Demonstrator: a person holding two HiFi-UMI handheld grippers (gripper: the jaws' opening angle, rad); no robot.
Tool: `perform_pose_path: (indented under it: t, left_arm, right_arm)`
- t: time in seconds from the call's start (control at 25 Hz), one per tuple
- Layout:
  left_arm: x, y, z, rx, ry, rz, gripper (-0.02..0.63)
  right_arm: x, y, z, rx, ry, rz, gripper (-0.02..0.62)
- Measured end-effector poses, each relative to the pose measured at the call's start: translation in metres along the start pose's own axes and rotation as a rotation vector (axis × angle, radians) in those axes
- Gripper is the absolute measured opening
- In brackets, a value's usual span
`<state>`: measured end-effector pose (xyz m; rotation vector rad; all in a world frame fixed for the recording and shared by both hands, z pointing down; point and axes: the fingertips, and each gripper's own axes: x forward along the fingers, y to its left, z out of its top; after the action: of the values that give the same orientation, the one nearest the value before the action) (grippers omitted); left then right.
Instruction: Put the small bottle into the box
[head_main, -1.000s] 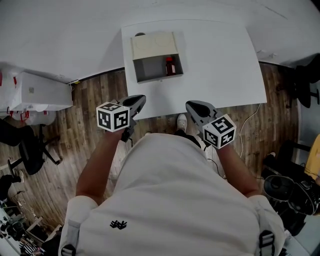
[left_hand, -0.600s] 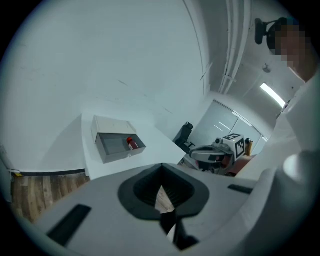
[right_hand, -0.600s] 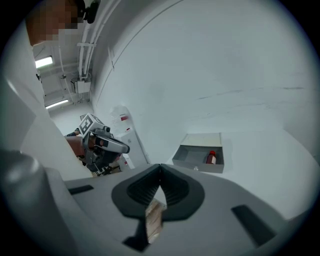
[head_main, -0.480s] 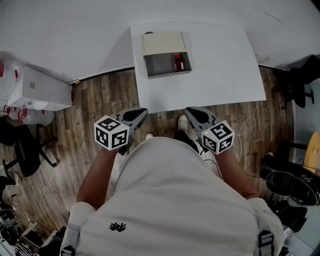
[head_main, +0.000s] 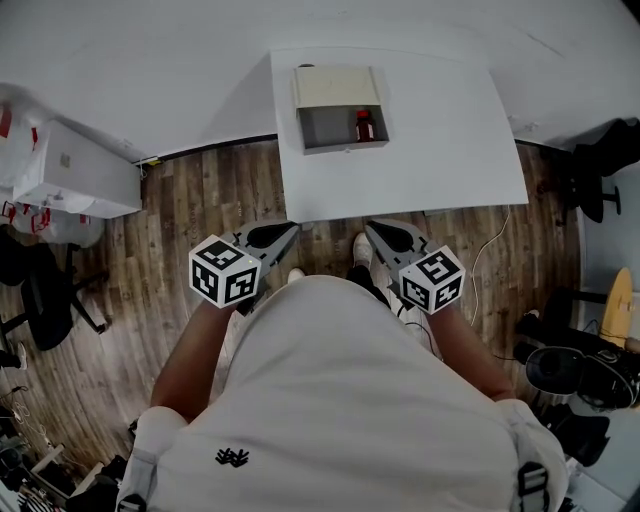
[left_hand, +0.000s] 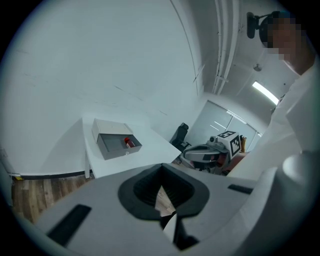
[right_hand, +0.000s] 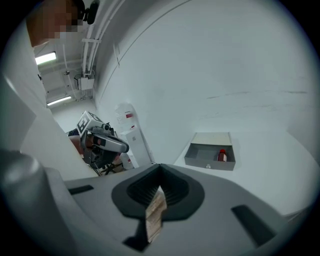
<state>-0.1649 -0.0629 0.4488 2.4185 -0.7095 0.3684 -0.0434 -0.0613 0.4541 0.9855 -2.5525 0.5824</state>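
The white table (head_main: 450, 130) bears the box (head_main: 330, 130) holding the small bottle (head_main: 365, 127); left claw (head_main: 284, 231), right claw (head_main: 376, 229) closed.

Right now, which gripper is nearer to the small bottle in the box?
Right. The right gripper is just off the near edge of the table, almost in line with the small bottle; the left gripper is off the same edge, farther to the left.

left tool (head_main: 288, 229), right tool (head_main: 370, 227), both closed, empty
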Motion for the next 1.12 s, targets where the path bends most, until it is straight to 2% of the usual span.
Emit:
perform_pose_path:
  t: [1.12]
  left_arm:
    - [-0.021, 0.007, -0.014, -0.005, -0.011, 0.03, 0.005]
  right_arm:
    - [0.01, 0.023, 0.002, -0.042, 0.022, 0.024, 0.005]
